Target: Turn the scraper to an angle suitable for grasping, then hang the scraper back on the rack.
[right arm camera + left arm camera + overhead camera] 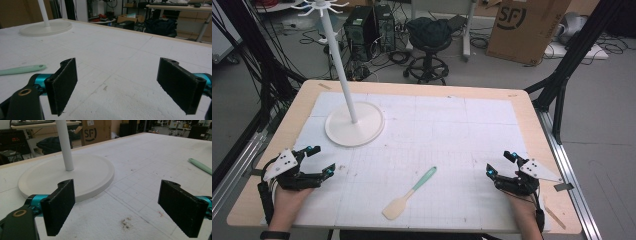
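Note:
A spatula [408,194] with a mint-green handle and a cream blade lies on the white mat near the table's front middle; its handle end also shows in the left gripper view [201,166] and the right gripper view [21,69]. A white stand [354,125] with a round base and a tall pole rises at the back left [70,173] [47,27]. My left gripper [321,161] rests open at the front left, jaws wide apart and empty [120,211]. At the front right my right gripper [500,163] is open too, nothing between its jaws [120,87].
The white gridded mat [452,130] covers most of the wooden table [532,107]. Beyond the far edge stand a stool [429,37], computer towers [369,25] and a cardboard box [527,27]. Black frame legs and cables flank both sides.

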`<state>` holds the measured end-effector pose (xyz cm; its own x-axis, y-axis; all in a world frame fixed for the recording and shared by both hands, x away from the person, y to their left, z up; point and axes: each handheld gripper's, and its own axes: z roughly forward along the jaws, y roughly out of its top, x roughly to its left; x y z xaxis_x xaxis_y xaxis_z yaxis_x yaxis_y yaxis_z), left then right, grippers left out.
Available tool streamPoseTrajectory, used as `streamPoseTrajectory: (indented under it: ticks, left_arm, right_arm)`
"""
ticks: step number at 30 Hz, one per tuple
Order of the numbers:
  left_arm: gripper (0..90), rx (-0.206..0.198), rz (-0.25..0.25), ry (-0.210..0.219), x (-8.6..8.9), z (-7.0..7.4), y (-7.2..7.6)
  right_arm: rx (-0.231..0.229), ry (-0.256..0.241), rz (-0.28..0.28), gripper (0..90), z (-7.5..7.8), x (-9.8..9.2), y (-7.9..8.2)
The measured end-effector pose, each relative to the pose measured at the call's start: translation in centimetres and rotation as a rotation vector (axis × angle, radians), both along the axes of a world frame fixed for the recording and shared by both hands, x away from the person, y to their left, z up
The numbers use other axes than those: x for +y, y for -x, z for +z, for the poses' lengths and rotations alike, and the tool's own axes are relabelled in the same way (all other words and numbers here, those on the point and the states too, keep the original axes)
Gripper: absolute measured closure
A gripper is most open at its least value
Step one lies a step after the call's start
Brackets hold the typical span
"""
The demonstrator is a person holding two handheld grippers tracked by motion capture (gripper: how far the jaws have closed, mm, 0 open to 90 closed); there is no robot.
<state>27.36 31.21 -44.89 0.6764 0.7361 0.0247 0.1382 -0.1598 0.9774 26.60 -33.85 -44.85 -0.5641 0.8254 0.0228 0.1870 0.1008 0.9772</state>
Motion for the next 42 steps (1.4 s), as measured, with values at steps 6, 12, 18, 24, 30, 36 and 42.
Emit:
streamPoseTrajectory:
  ticks: [6,12,18,24,30,36,42]
  left_arm:
    - [14.5,0.0,0.004,0.004,0.01,-0.01,0.01]
    - [14.5,0.0,0.007,0.004,0.03,0.0,0.0]
    - [14.5,-0.004,0.004,-0.003,-0.06,0.0,0.05]
    - [14.6,-0.018,0.005,-0.009,-0.09,-0.01,0.18]
    - [14.6,-0.016,0.006,-0.005,-0.09,-0.01,0.16]
    - [14.6,-0.009,0.018,0.006,0.0,0.02,0.11]
    - [14.6,-0.004,0.013,0.028,-0.49,0.74,0.21]
  right_arm:
    - [-0.002,0.005,-0.001,15.9,0.0,0.03,0.0]
    - [0.003,0.007,-0.009,15.9,0.0,0.02,-0.07]
    - [0.01,0.01,-0.01,15.9,0.01,0.12,-0.08]
    - [0.016,0.004,-0.018,16.0,0.01,0.01,-0.22]
    - [0.017,0.008,-0.017,16.0,0.02,0.11,-0.18]
    - [0.019,0.008,-0.016,16.0,0.03,0.15,-0.14]
    - [0.015,0.019,-0.01,16.0,0.03,0.17,-0.17]
